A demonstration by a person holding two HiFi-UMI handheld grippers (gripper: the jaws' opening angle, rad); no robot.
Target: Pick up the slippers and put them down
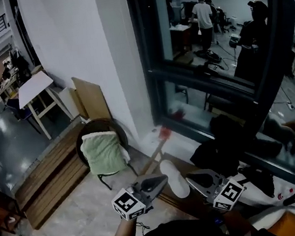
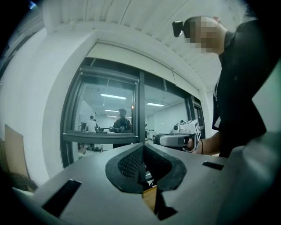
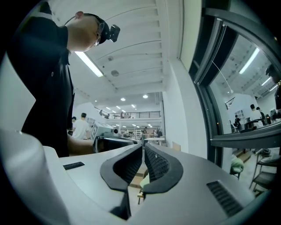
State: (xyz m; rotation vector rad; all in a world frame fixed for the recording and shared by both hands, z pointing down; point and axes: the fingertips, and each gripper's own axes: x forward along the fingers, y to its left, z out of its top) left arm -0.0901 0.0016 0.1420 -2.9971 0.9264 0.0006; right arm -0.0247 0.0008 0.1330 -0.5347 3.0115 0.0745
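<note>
Head view dim, cool-toned, corners vignetted to black; white wall [image 1: 71, 38] is brightest, floor [image 1: 85, 216] grey w/ soft shadows. Window glass [image 1: 216, 28] shows a lit room, strip-light glare top right; bottom-right area smeared by blur. Both gripper views: heavy fisheye, black rounded edges, straight lines bowed. Ceiling tube [image 3: 90, 63] blows out in right gripper view; bkgd soft.

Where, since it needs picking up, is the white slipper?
In the head view the white slipper lies low at centre, below the window, showing between the tips of the left gripper and the right gripper.
</note>
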